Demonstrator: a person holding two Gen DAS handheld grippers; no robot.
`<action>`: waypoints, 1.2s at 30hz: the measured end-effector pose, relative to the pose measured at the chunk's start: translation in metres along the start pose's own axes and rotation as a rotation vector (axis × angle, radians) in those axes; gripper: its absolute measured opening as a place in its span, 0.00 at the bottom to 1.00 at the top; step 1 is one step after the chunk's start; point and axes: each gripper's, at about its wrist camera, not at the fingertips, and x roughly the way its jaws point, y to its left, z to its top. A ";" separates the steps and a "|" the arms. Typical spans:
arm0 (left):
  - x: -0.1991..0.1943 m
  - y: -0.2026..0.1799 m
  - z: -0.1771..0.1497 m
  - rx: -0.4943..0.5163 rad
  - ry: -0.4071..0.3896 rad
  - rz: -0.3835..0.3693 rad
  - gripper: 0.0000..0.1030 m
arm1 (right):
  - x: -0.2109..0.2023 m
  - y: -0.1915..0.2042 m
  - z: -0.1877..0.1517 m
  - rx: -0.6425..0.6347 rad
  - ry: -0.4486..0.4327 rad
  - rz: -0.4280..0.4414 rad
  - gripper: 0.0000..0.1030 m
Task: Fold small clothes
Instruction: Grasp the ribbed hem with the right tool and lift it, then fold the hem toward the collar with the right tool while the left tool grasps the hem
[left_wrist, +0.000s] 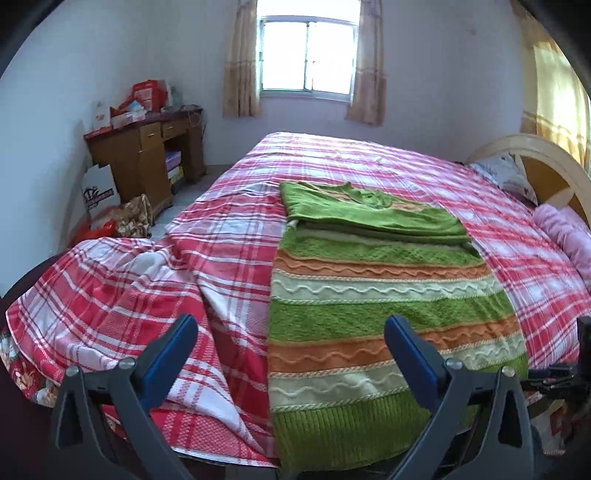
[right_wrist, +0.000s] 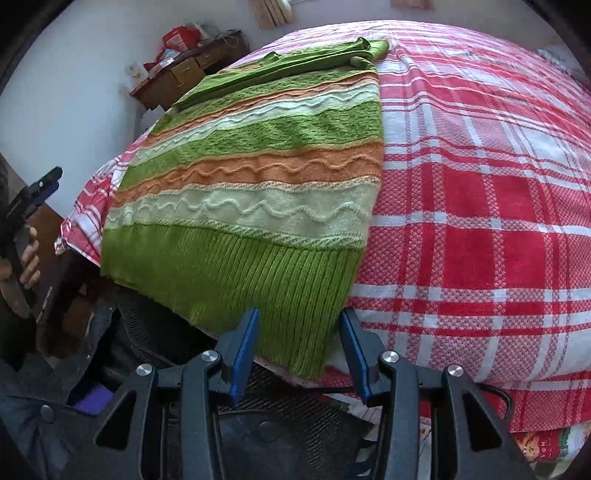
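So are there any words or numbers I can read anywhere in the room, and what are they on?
None can be read for sure.
White paper bag by the desk: a dark crest and a red band of lettering, too blurred to read.
Red bags and boxes on the desk: print too small to read.
Red patterned cloth under the plaid bedspread: a few pale letters, too blurred.
Striped sweater: no text.

Fuzzy ribbed knit sweater (right_wrist: 251, 177) on matt woven bedspread (right_wrist: 480, 203).

Bed (left_wrist: 369, 162) wearing red-white plaid cover, rumpling at 8 o'clock corner. Striped green-orange sweater (left_wrist: 369, 295) lying flat at centre, ribbed hem overhanging 6 o'clock edge, sleeves folding across top. Pink pillow (left_wrist: 565, 229) resting at 3 o'clock by headboard.
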 end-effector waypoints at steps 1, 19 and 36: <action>0.000 0.002 0.000 -0.007 -0.002 0.000 1.00 | 0.001 -0.001 -0.001 0.007 0.000 0.010 0.45; 0.006 0.034 0.022 -0.067 -0.020 0.020 1.00 | -0.031 0.001 0.077 0.051 -0.009 0.333 0.04; 0.029 0.038 0.024 0.055 0.070 -0.128 1.00 | 0.034 -0.073 0.163 0.329 -0.201 0.131 0.04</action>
